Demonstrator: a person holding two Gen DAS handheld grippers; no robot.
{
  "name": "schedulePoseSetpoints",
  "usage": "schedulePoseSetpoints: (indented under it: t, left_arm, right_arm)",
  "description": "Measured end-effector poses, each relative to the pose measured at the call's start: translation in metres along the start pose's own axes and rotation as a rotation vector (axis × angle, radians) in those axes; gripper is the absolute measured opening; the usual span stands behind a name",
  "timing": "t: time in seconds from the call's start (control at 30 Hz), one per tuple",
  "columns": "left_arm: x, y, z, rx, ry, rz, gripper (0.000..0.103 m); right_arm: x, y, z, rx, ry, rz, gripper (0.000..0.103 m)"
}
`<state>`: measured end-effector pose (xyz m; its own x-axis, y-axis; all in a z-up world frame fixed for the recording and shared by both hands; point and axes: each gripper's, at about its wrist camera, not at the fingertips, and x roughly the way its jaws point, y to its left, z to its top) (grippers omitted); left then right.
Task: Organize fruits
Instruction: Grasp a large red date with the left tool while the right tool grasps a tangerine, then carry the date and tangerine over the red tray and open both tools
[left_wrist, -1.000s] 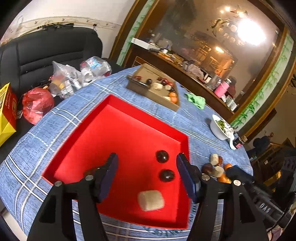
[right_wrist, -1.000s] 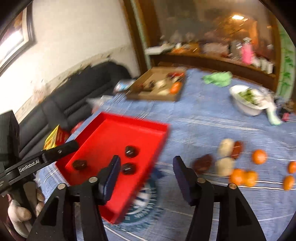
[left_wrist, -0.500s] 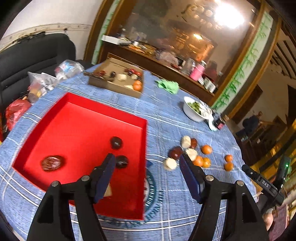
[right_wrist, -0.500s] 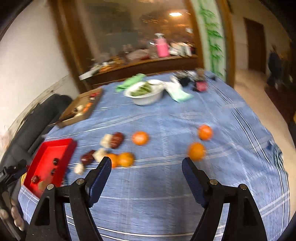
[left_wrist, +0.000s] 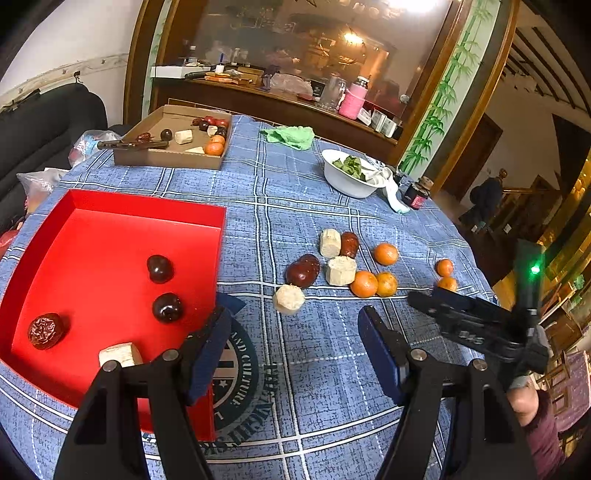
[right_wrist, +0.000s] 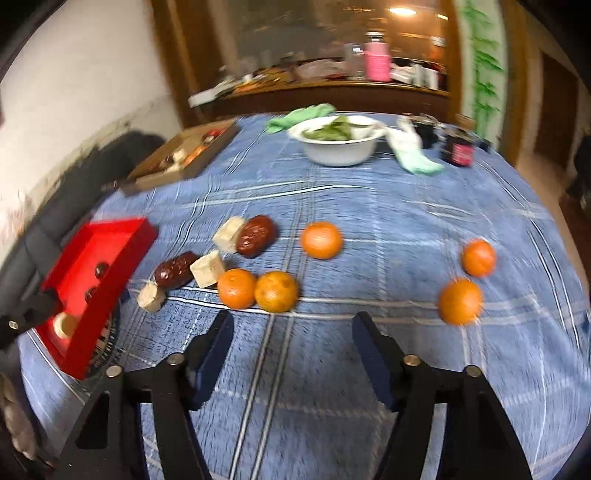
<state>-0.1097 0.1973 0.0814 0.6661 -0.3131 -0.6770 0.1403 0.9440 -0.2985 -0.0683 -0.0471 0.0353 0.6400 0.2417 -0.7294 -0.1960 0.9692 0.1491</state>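
Right gripper (right_wrist: 291, 332) jaws closing, empty | nearest date (right_wrist: 174, 269) lies slantwise on tablecloth (right_wrist: 388, 206)

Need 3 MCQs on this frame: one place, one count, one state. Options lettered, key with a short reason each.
1. Where is the white bowl?
A. in the red tray
B. on the blue cloth, far side
C. in the cardboard box

2. How many oranges lie loose on the cloth?
A. three
B. five
C. seven

3. What is between the left gripper fingers?
A. nothing
B. an orange
C. a date

Key: 1 B, it sits on the tablecloth beyond the fruit. 2 B, a touching pair, one alone, two further right. 3 A, only cloth shows there.
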Motion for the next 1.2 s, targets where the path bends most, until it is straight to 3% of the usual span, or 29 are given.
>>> schedulePoseSetpoints:
  t: [0.3,0.5,0.73,0.83,1.13,1.2]
  left_arm:
    - [0.019,0.001,0.005,-0.002,0.027,0.002,0.07]
    - [0.037,-0.013,0.005,0.038,0.058,-0.006,0.07]
    - [0.061,-0.024,0.015,0.12,0.077,0.03,0.066]
    - [0.082,-0.028,0.023,0.156,0.116,0.046,0.059]
    - [0.141,-0.038,0.034,0.245,0.21,0.112,0.058]
    - [0.151,-0.037,0.033,0.253,0.23,0.125,0.054]
  right_arm:
    - [0.048,0.005,0.014,-0.053,0.048,0.011,0.06]
    - [0.059,0.004,0.019,-0.026,0.068,0.115,0.035]
    - [0.056,-0.004,0.015,0.017,0.072,0.159,0.035]
    - [0.052,-0.008,0.015,0.036,0.063,0.165,0.035]
    - [0.044,-0.012,0.015,0.042,0.042,0.171,0.035]
    - [0.044,-0.012,0.015,0.039,0.041,0.171,0.035]
